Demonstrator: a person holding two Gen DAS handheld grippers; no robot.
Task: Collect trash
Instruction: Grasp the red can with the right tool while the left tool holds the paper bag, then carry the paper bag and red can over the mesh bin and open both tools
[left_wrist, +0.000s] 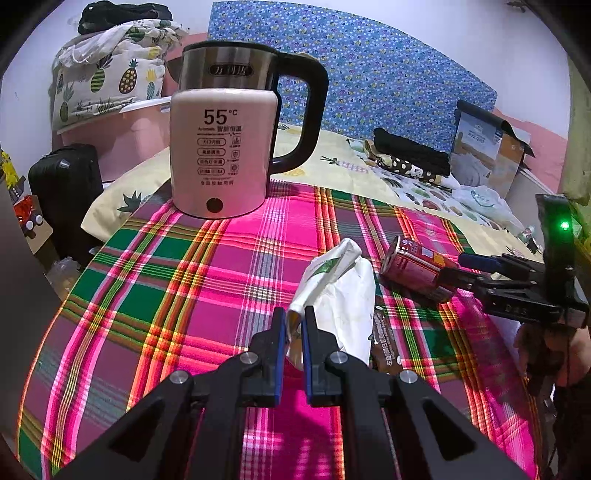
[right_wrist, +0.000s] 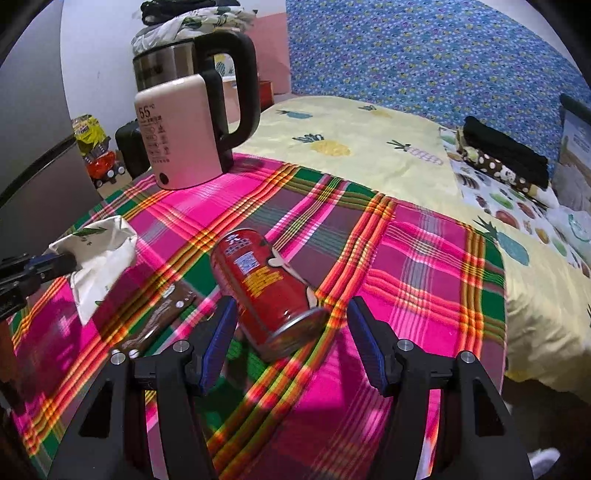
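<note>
Pinching white wrapper (left_wrist: 334, 291): left hand-held gripper (left_wrist: 293, 325) | red can (right_wrist: 267, 291): between right hand-held gripper (right_wrist: 291, 317)

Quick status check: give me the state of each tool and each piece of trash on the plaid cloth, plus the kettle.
left tool: shut on the white wrapper.
white wrapper: crumpled, pinched at one end.
right tool: open, straddling the red can.
red can: lying on its side, not gripped.
brown wrapper: flat on the plaid cloth.
kettle: upright.
</note>
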